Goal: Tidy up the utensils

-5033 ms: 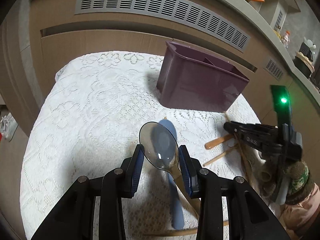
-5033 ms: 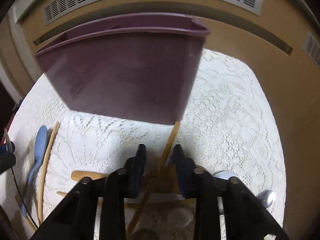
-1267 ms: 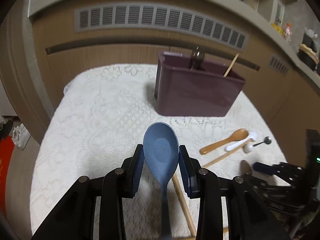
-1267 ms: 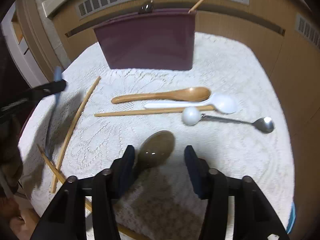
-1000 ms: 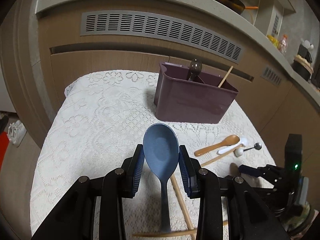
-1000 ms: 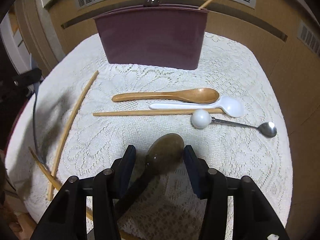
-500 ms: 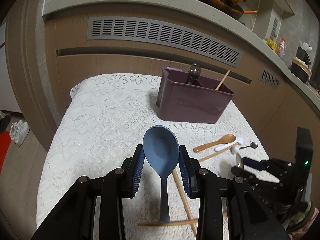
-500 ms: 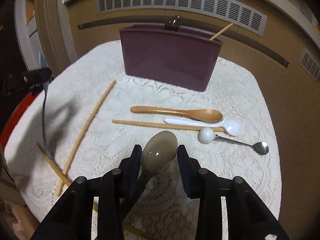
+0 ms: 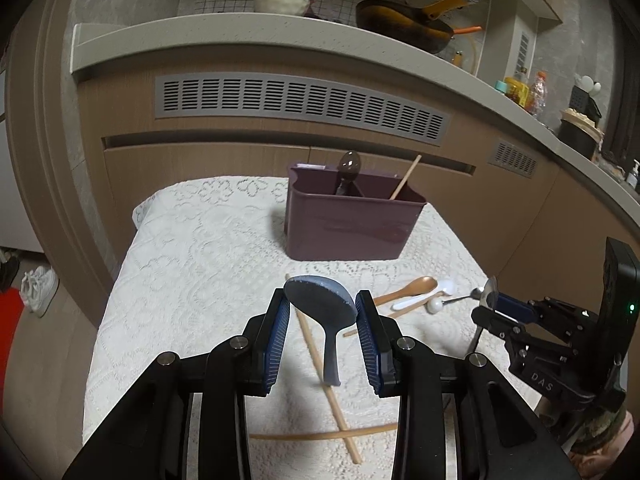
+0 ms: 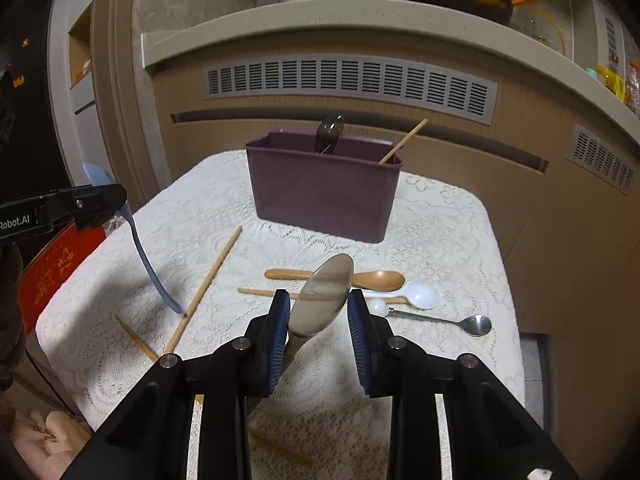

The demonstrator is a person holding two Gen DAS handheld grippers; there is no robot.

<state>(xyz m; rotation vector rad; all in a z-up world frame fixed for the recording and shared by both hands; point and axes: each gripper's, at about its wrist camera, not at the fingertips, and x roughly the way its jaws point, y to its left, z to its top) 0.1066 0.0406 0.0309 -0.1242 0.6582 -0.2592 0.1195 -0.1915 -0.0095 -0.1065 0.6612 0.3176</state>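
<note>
Left tongs (image 9: 322,310) clamped on the matte blue plastic spoon (image 9: 320,300) at its broad oval bowl, slim handle hanging down toward the lace-covered counter (image 9: 192,264). Right tongs (image 10: 318,306) just been closing, now gripping the smoky translucent spoon (image 10: 324,294) — glossy bowl tilted between the ribbed blue pads, dark handle trailing below. Both tongs angled downward, raised clear of the cloth, left at the near-left edge, right nearer the middle.

Purple plastic caddy (image 10: 324,192) upright at the far side of the counter: smooth rectangular walls, divided inside, already carrying a dark glossy spoon (image 10: 330,128) and one bamboo chopstick (image 10: 404,140) leaning on the rim.

Flat on the white lace ahead of the right tongs — a rounded wooden spoon (image 10: 360,278), a white plastic spoon (image 10: 416,294) just beside it, a steel spoon with a white ball end (image 10: 440,318), another chopstick under them. More pale chopsticks (image 9: 324,372) crossed near the front-left.
</note>
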